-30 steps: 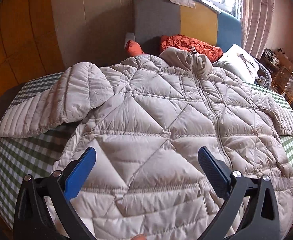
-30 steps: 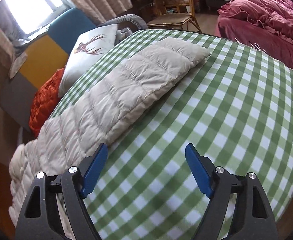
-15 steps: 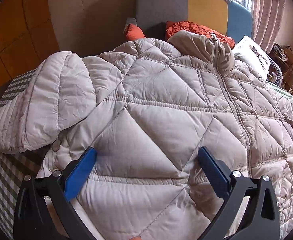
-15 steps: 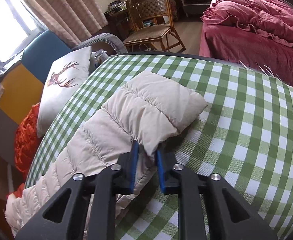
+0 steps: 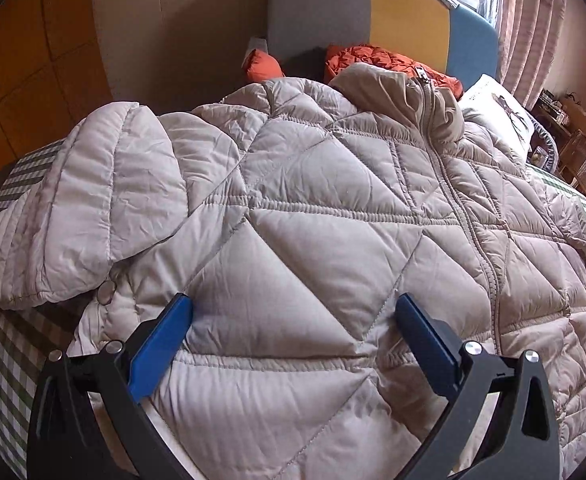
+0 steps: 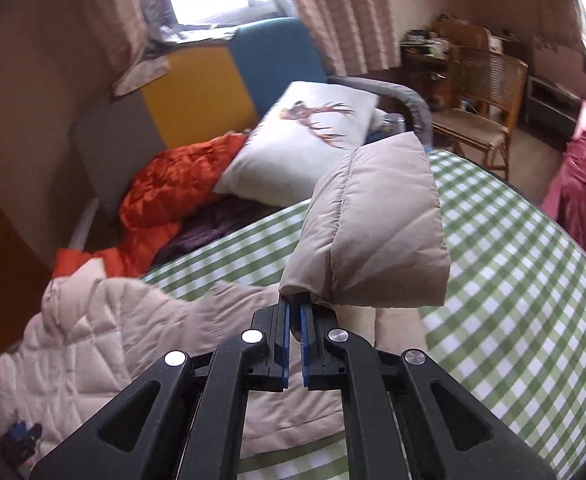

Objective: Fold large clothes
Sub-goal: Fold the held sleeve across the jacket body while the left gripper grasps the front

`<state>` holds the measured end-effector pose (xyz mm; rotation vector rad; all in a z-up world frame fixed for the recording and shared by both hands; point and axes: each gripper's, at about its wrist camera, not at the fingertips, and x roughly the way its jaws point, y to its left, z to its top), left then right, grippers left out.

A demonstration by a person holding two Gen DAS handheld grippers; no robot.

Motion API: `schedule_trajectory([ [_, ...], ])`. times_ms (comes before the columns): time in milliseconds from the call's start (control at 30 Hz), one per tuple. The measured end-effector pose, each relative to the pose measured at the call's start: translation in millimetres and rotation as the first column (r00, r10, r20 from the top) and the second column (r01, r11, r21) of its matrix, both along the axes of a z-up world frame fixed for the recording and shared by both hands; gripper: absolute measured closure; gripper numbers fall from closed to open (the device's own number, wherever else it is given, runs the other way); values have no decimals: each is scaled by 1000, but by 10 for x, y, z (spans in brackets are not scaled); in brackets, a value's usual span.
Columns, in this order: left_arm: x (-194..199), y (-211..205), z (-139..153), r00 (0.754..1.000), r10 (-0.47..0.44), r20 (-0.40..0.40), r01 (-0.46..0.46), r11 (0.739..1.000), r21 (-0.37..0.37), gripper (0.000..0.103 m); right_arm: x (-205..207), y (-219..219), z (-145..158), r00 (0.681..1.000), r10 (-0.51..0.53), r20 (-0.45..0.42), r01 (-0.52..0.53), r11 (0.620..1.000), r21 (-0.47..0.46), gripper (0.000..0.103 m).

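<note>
Jacket (image 5: 313, 240), a beige quilted puffer, is spread zipped-up on the green checked cloth (image 6: 533, 320), with one sleeve folded over its chest. Left gripper (image 5: 293, 312) is held spread wide, its blue pads resting on the jacket's front panel. Sleeve cuff (image 6: 373, 232) is pinched in the right gripper (image 6: 295, 312) and held lifted clear of the cloth.

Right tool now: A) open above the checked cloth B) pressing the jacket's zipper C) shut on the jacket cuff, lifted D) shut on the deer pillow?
C: the right tool is shut on the cuff of the jacket, which hangs raised above the cloth.
</note>
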<state>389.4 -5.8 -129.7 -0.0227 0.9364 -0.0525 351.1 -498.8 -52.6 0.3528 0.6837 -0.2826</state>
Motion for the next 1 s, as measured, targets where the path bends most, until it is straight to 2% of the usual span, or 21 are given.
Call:
schedule_trajectory([
  [133, -35, 28, 39, 1000, -9, 4, 9, 1000, -19, 4, 155, 812, -31, 982, 185, -24, -185, 983, -6, 99],
  [300, -66, 94, 109, 1000, -9, 9, 9, 998, -62, 9, 219, 1759, -265, 927, 369, -71, -367, 929, 38, 99],
  [467, -94, 187, 176, 1000, -10, 11, 11, 995, -103, 19, 230, 2406, -461, 873, 478, -98, -469, 877, 102, 99],
  [567, -105, 235, 199, 1000, -17, 11, 19, 991, -134, 23, 216, 2560, -531, 861, 497, -109, -484, 866, 124, 99],
  [600, -109, 241, 211, 1000, -24, 13, 26, 989, -148, 24, 205, 2588, -540, 859, 501, -108, -487, 864, 129, 97],
  [667, -111, 228, 236, 999, -36, 17, 38, 985, -169, 25, 218, 2613, -562, 859, 499, -114, -483, 864, 144, 70],
  [700, -111, 215, 254, 999, -46, 21, 49, 981, -187, 26, 202, 2611, -561, 861, 496, -110, -479, 865, 149, 43],
  [733, -109, 192, 272, 998, -56, 24, 60, 977, -203, 26, 189, 2607, -553, 865, 492, -97, -477, 867, 146, 38],
  [867, -75, 29, 348, 994, -101, 38, 107, 966, -235, 26, 122, 2562, -493, 864, 498, -77, -485, 862, 146, 38],
  [1000, -44, -199, 411, 986, -154, 55, 163, 957, -241, 26, 35, 2364, -433, 880, 472, -50, -459, 873, 166, 38],
])
